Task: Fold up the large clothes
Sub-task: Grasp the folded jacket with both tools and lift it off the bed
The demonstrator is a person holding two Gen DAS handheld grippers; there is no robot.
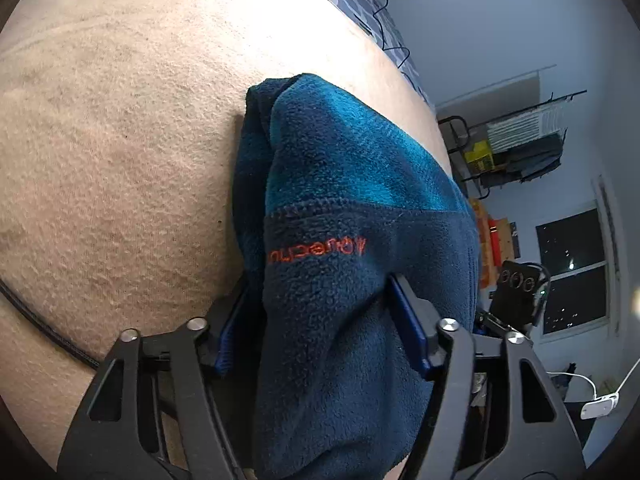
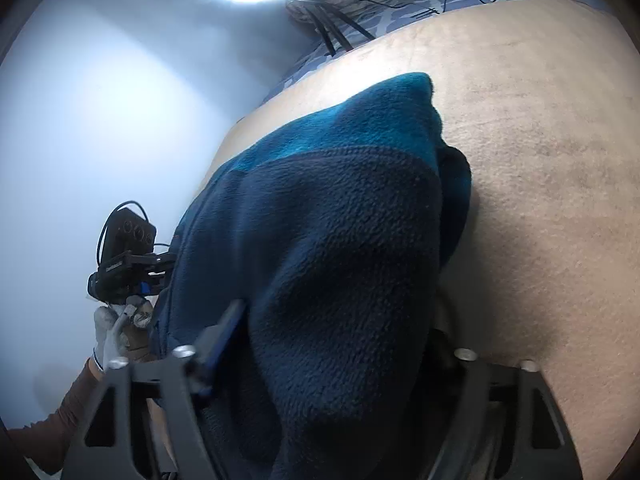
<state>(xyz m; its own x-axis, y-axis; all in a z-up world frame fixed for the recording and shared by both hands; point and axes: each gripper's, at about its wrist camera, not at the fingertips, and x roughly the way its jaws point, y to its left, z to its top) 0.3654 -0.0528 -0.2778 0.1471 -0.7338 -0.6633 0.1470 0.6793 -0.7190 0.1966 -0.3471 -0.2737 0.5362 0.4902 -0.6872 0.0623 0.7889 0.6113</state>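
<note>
I find the blue fleece garment [image 1: 352, 216] already doubled into a thick bundle, lying on the beige carpeted surface [image 1: 120, 140], whether floor or bed I cannot tell. Its near end is raised off that surface and runs straight back between the fingers of both tools.

Left gripper [image 1: 320, 324]: the fingers stand partly apart with a thick fold of fleece filling the gap. Both blue pads press against the cloth, so I judge this a grip on the garment.

Right gripper [image 2: 336, 332]: the left finger's pad lies against the fleece. The other finger is hidden under the cloth, so I cannot tell for certain that the clamp is closed, though the bundle drapes over the tool as if carried.

Governing relation: the garment's long axis runs away from both tools, near end at the fingers and far end, a lighter teal panel, resting on the surface ahead. The two tools hold the near edge side by side; the left tool [image 2: 132, 276] and a gloved hand [image 2: 120, 332] show just beside the cloth in the right view. Neither is plainly nearer.

Writing: orange embroidered lettering [image 1: 316, 252] on the dark panel, seen upside down; I cannot read it reliably.
</note>
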